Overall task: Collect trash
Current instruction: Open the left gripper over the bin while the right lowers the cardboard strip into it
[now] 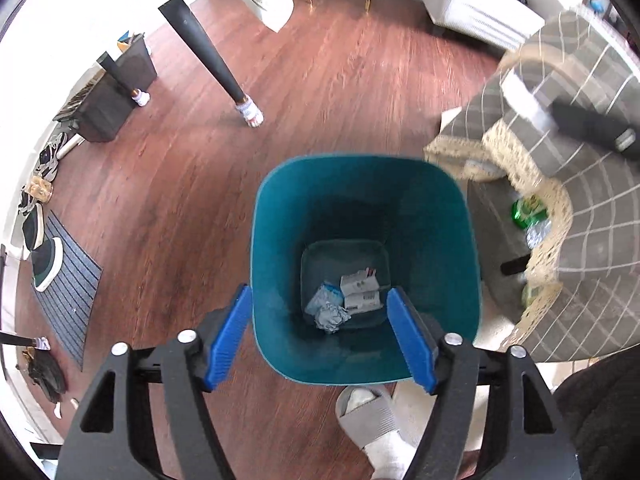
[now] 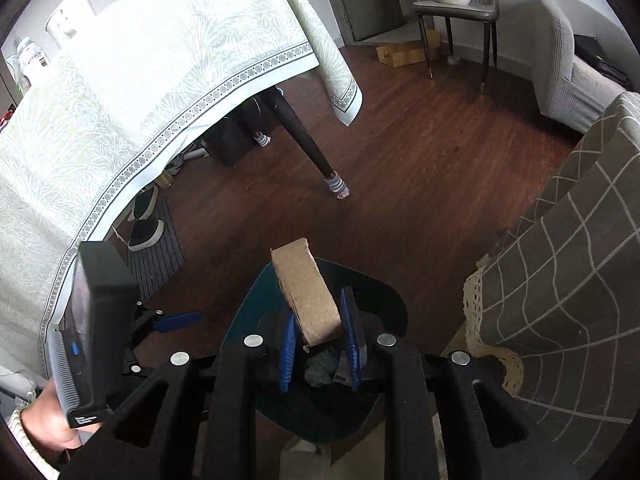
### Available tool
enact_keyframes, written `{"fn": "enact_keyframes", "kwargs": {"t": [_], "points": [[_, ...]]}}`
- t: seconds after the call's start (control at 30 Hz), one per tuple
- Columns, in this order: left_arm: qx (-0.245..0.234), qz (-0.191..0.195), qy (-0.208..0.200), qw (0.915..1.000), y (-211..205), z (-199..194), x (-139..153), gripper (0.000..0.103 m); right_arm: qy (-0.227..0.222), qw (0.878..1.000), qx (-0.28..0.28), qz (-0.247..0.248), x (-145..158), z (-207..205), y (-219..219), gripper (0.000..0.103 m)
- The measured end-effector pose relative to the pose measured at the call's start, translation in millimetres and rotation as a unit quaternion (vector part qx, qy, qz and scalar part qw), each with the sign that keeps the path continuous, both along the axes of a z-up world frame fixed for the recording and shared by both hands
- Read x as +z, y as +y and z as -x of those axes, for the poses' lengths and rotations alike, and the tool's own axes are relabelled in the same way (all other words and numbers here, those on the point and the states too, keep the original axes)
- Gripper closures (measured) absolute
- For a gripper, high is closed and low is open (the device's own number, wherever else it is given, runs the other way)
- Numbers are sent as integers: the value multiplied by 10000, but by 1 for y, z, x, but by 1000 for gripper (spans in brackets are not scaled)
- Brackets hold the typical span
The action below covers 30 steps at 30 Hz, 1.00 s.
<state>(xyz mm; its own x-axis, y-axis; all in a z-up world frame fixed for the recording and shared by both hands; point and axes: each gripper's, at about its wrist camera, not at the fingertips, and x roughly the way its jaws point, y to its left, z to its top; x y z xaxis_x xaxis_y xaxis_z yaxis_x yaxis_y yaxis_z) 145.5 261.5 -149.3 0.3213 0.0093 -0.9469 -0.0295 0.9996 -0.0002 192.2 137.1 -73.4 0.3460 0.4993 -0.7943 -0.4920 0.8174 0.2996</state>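
Observation:
A teal trash bin (image 1: pixel 280 208) stands on the wood floor and also shows in the right wrist view (image 2: pixel 384 292). At its bottom lie small white cartons (image 1: pixel 360 290) and crumpled grey-blue paper (image 1: pixel 330 316). My left gripper (image 1: pixel 318 338) is open and empty, its blue pads straddling the bin's near left rim from above. My right gripper (image 2: pixel 320 344) is shut on a tan cardboard box (image 2: pixel 308 292), held tilted over the bin's opening. The left gripper's blue finger (image 2: pixel 178 320) shows at the left of the right wrist view.
A table with a pale tablecloth (image 2: pixel 140 92) stands at left on black legs (image 1: pixel 212 60). A grey checked cover (image 1: pixel 580 128) drapes furniture at right, with a green wrapper (image 1: pixel 528 212) under it. Shoes and a striped mat (image 1: pixel 68 292) lie far left. A slippered foot (image 1: pixel 372 408) is near the bin.

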Motion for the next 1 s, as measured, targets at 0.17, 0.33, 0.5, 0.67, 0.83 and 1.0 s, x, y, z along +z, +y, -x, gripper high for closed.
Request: {"fn": "enact_keyframes", "kwargs": {"t": [0.17, 0.33, 0.5, 0.67, 0.83, 1.0], "points": [[118, 75, -293, 9995, 10, 4, 21, 29, 168, 9998, 8, 89, -18, -2, 10, 82], [231, 132, -620, 9977, 18, 10, 42, 32, 439, 9989, 40, 174, -38, -5, 20, 82], [412, 164, -1014, 9939, 28, 16, 65, 38, 686, 9970, 129, 339, -60, -3, 32, 82], [574, 344, -1354, 9885, 32, 20, 87, 45, 963, 9941, 228, 435, -83, -3, 39, 82], [577, 469, -1600, 9843, 32, 21, 106, 52, 1023, 9912, 407, 735, -98, 2, 50, 82], [555, 556, -1798, 9806, 23, 18, 123, 52, 1217, 9876, 474, 871, -114, 3, 52, 80]]}}
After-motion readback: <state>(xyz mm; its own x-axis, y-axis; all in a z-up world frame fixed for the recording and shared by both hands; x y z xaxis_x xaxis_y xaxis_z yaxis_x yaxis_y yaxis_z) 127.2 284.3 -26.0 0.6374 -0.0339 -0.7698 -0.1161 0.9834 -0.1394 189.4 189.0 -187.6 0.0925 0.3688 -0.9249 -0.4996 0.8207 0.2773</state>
